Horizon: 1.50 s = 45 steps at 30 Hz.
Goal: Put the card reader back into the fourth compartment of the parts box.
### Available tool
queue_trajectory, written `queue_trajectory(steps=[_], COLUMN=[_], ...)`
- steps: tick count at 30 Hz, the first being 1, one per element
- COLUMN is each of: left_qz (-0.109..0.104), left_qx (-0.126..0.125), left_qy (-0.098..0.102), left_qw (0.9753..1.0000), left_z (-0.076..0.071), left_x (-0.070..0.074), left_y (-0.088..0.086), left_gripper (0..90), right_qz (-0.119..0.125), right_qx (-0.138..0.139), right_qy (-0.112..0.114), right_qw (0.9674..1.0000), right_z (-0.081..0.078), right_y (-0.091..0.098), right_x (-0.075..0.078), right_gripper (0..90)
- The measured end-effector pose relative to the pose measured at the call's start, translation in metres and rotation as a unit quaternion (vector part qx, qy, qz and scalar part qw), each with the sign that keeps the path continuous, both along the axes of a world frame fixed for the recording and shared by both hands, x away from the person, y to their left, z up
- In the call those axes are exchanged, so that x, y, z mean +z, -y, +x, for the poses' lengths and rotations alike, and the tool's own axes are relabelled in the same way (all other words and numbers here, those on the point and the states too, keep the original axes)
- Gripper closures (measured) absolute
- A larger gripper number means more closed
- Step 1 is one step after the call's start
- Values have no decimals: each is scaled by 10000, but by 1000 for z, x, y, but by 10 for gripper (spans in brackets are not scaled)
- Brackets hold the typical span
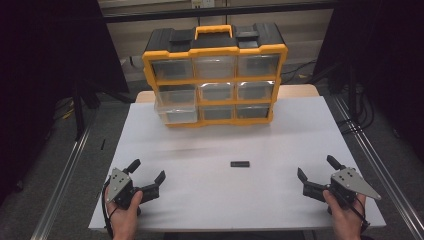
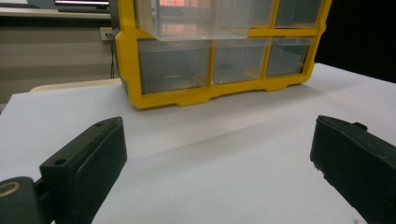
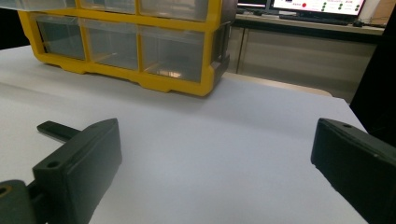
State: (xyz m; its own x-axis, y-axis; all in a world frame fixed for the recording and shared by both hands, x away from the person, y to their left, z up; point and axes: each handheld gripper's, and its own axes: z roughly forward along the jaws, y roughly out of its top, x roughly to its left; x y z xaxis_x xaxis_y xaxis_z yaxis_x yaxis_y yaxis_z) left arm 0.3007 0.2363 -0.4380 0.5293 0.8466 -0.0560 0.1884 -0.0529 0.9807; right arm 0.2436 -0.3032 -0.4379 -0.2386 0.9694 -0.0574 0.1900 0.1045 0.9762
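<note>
At the near edge of the white table (image 1: pixel 220 210), the left gripper (image 1: pixel 148 176) is held in the person's left hand (image 1: pixel 122 212) and the right gripper (image 1: pixel 316 172) in the right hand (image 1: pixel 345 215) — both with jaws spread wide apart and nothing between them. Between the two, nearer the right one, a small black bar-shaped piece (image 1: pixel 240 163) is seen lying flat on the table (its exact kind cannot be told). Farther back, a yellow-and-black drawer organiser (image 1: pixel 215 75) with clear drawers is stood upright — its middle-left drawer (image 1: pixel 175 97) is pulled partly out.
</note>
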Motion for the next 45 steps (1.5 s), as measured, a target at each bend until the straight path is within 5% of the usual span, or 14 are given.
queue_trajectory(steps=[9, 12, 15, 17, 28, 31, 32, 39, 41, 45], left_qz=[14, -10, 52, -28, 301, 416, 519, 593, 704, 696], left_qx=[-267, -406, -506, -779, -1057, -1267, -1484, -1731, -1693, -1900], left_qy=[-144, -395, -441, -638, -464, -499, -403, -400, -523, -859], left_qw=[9995, 9984, 9977, 9949, 9929, 9898, 9867, 9823, 9817, 9755], left_z=[-1, 3, 5, 10, 14, 16, 16, 18, 19, 21], left_x=[1, 1, 2, 4, 10, 10, 11, 15, 16, 16], left_y=[3, 4, 4, 4, 17, 24, 27, 37, 40, 47], left_gripper=[37, 36, 40, 42, 42, 46, 47, 50, 49, 49], right_qz=[4, 19, 39, 53, 71, 58, 61, 34, 44, 63], right_qx=[78, 156, 182, 172, 292, 269, 260, 297, 292, 305], right_qy=[-11, -18, -39, -47, -91, -71, -84, -58, -51, -69], right_qw=[10000, 9999, 9998, 9998, 9995, 9996, 9996, 9995, 9995, 9995], right_z=[0, 0, 0, 1, 1, 2, 2, 3, 3, 3], right_y=[-1, -1, 1, 2, -2, -3, -3, -4, -4, -3], right_x=[0, -1, -1, -1, -2, -1, -1, -1, -1, -1], right_gripper=[16, 15, 15, 14, 14, 14, 14, 19, 18, 18])
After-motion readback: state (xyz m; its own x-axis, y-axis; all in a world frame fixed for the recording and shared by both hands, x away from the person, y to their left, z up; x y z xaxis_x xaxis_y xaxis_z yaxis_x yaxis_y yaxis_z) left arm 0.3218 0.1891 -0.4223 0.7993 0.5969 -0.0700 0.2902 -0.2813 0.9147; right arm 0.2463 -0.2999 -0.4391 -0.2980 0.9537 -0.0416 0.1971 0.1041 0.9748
